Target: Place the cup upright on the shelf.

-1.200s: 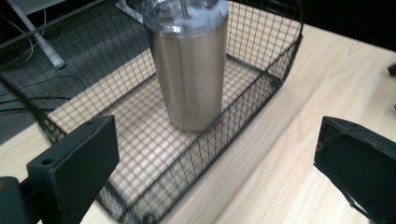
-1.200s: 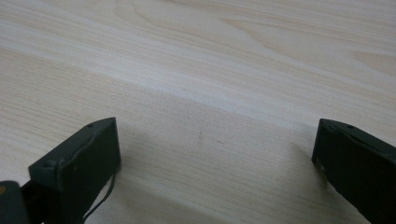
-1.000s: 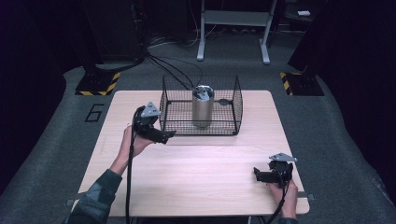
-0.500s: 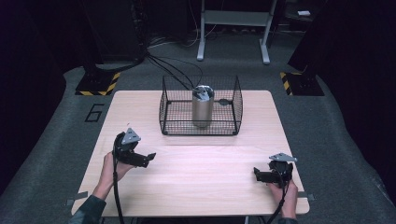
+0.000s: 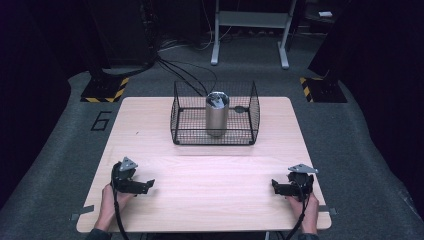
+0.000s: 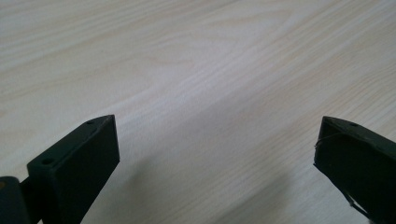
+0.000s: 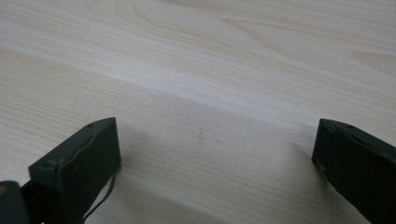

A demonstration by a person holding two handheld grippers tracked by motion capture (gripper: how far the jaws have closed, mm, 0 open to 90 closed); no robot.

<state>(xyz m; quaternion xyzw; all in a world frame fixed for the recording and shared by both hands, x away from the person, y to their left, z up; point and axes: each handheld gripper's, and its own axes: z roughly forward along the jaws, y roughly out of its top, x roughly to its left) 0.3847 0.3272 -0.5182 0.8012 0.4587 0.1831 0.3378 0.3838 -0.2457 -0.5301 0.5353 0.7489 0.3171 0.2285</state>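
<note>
We see a pale wooden table (image 5: pixel 210 170) on a grey carpeted floor (image 5: pixel 60 165), with a painted number 6 (image 5: pixel 101 120) on the floor off the table's far left corner. At the far middle of the table stands a black wire basket (image 5: pixel 182 132), open at the top. Inside it, near its centre, a metal cylinder (image 5: pixel 217 115) stands upright. On the basket floor to the right of the cylinder lies a small dark thing that we cannot make out.

We find the left gripper (image 5: pixel 145 185) at the near left of the table, held in the person's left hand (image 5: pixel 111 196), pointing to the right. In the left gripper view its jaws stand wide apart with bare wood between them. The right gripper (image 5: pixel 276 186) sits at the near right, in the right hand (image 5: pixel 306 206), pointing left. Its jaws are likewise spread wide over bare table, holding nothing. Both grippers are well apart from the basket and from each other.
</note>
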